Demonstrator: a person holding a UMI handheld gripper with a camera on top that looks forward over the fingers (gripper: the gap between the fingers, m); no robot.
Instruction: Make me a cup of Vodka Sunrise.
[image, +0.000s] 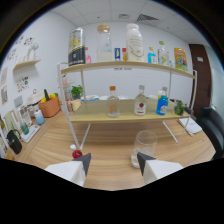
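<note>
Your gripper (113, 163) hangs wide and holds nothing. The empty glass (143, 148) stands on the bench (105, 145) just ahead of the right finger, well short of the bottles (113, 101) on the lower shelf (125, 117). Reach carelessly for a bottle and that finger could tip the glass.

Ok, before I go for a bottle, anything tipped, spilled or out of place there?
Nothing stands out. The empty glass stands upright just ahead of the open jaws, the bottles on the lower shelf are upright, and no spill shows on the table.
</note>
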